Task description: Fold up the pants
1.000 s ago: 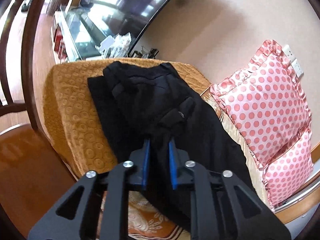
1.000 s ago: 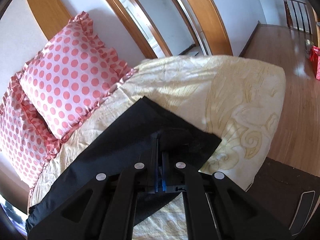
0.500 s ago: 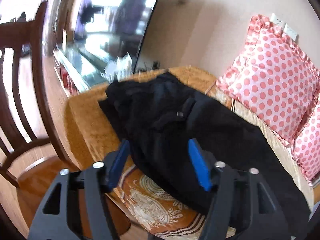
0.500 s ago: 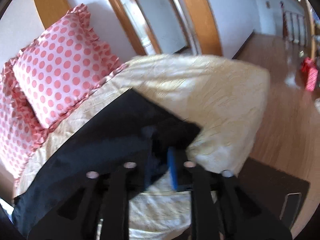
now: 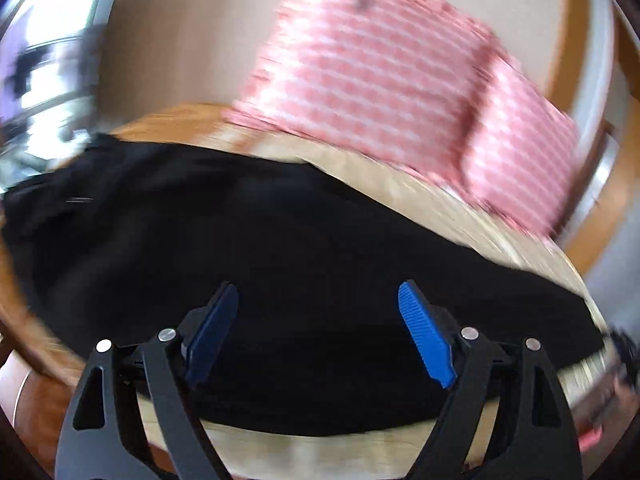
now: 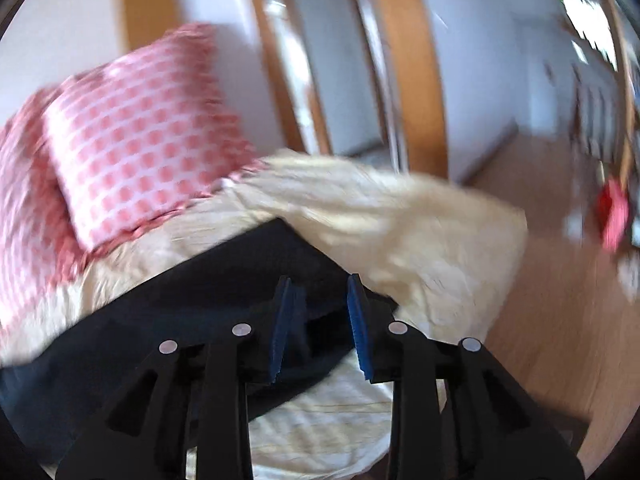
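Black pants [image 5: 280, 220] lie stretched across the couch's cream cover [image 5: 440, 208], blurred by motion in both views. My left gripper [image 5: 317, 285] hovers over their middle. Its jaws are opening wide, and the blue pads [image 5: 426, 336] press on nothing. In the right wrist view the leg end of the pants [image 6: 200, 308] lies flat on the cream cover [image 6: 420, 240]. My right gripper [image 6: 318, 278] stands just above that end, open by a narrow gap. Dark cloth shows behind the gap, and the pads [image 6: 358, 320] do not pinch it.
Two pink dotted pillows [image 5: 380, 72] lean on the wall behind the pants, one also in the right wrist view as a pillow [image 6: 140, 152]. An orange cushion [image 5: 160, 124] lies at the pants' far left. Wooden floor [image 6: 560, 320] and a door frame [image 6: 412, 60] lie right.
Both grippers have let go of the pants. The left one spread its jaws wide, rolled and swung right along the pants. The right one opened a little, lifted slightly and rolled.
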The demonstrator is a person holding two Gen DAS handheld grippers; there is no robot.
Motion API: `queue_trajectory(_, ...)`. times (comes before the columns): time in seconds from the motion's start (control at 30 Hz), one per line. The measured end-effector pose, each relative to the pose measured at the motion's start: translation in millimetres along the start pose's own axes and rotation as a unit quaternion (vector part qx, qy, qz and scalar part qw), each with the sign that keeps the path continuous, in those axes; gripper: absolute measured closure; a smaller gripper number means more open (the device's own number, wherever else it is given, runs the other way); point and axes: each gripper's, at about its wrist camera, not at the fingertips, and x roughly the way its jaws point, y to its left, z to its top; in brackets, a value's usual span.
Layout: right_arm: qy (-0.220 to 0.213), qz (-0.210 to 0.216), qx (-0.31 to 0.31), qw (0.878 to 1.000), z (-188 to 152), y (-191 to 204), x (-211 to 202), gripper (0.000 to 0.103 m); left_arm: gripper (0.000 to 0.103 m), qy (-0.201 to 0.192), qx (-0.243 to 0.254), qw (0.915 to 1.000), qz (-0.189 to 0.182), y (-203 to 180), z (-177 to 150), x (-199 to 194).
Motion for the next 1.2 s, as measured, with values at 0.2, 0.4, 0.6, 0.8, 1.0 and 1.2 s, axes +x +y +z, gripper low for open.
queue_trajectory(0.2, 0.025, 0.156, -0.122, 0.980, -18.5, 63.6, -2.7, 0.073, 0.014, 0.038, 0.082, 0.9927, -0.080, -56.9, -18.0, 24.8)
queue_trajectory(0.4, 0.107, 0.184, -0.222, 0.952, -48.3, 107.3, 8.9, 0.070, 0.014, 0.068, 0.107, 0.9881, -0.086, -65.0, -33.3, 37.2)
queue_trajectory(0.6, 0.147, 0.206, -0.220, 0.942, -48.5, 86.6, -11.0, 0.069, 0.014, 0.073, 0.157, 0.9811, -0.086, -68.4, -47.1, 27.4)
queue_trajectory(0.8, 0.158, 0.194, -0.221, 0.943, -48.5, 91.1, -13.4, 0.069, 0.014, 0.084, 0.156, 0.9773, -0.116, -59.5, -47.4, 17.2)
queue_trajectory(1.0, 0.081, 0.127, -0.092, 0.984, -27.4, 42.3, -17.4, 0.038, 0.006, 0.061, 0.130, 0.9829, -0.115, -55.0, -39.6, 11.5)
queue_trajectory(1.2, 0.051, 0.002, 0.054, 0.997, -0.2, -34.1, -1.2, 0.038, 0.002, 0.008, 0.069, 0.9933, -0.093, -37.3, -21.6, 8.0)
